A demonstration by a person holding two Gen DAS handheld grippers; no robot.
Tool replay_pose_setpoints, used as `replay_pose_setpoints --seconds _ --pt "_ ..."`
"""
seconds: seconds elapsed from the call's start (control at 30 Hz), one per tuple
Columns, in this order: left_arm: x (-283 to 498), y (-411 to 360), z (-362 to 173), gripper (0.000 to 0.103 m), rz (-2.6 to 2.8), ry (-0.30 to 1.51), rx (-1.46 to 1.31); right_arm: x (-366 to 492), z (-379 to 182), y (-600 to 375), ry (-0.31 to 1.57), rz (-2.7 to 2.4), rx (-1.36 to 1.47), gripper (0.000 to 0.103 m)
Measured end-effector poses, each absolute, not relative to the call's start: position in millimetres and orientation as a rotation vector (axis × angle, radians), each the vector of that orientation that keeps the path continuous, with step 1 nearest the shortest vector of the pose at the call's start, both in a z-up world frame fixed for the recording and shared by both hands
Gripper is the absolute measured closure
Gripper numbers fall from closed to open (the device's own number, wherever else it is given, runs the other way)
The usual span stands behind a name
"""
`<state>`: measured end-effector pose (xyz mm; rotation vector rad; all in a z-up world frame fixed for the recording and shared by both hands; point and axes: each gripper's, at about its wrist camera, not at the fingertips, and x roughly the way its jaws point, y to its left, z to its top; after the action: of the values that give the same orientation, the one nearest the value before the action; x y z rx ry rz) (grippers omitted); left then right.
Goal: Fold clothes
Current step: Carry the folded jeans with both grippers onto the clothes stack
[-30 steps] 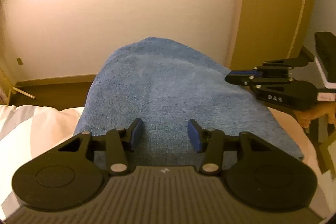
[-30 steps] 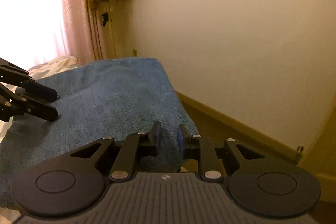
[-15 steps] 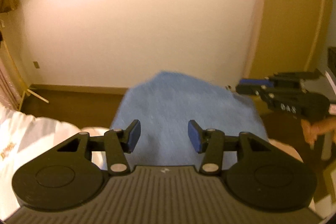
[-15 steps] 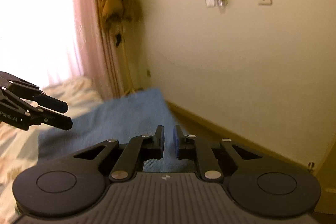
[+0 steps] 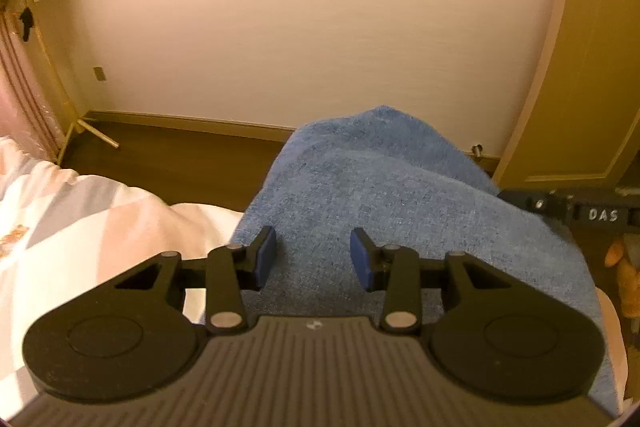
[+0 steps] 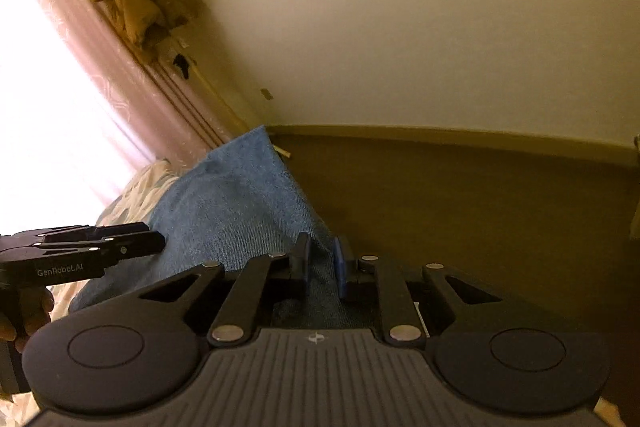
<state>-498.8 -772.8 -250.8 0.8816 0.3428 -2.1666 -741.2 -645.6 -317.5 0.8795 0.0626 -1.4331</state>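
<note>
Blue towel (image 5: 400, 203), one: draped over the bed (image 5: 80, 227) edge. Left gripper (image 5: 313, 255), one: jaws spread above the cloth, gripping nothing. Right gripper (image 6: 321, 261), one: jaws narrowed on a towel fold. Brown garment (image 6: 132, 3), one, hanging by the curtain (image 6: 132, 87).

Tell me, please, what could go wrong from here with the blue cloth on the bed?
1. The right gripper has only a narrow fold of the blue cloth between its pads; whether they pinch it is unclear, so it may slip.
2. The left gripper is open above the cloth, so that side is unsupported.
3. The cloth overhangs the bed toward the floor and might slide off.
</note>
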Motion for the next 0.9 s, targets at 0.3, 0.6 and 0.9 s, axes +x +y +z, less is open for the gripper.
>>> replay_pose_setpoints --seconds 0.3,0.6,0.9 --pt "-457 -657 -213 0.064 -2.281 0.331 0.78 -702 -266 -560 0.14 -1.436 0.531 0.073" --pt "-473 -603 -237 0.065 -2.328 0.451 0.761 -687 -293 -559 0.349 -1.38 0.505 0.074" --pt "-489 -587 -261 0.089 -2.271 0.404 0.803 -713 -276 -559 0.355 -1.395 0.429 0.073"
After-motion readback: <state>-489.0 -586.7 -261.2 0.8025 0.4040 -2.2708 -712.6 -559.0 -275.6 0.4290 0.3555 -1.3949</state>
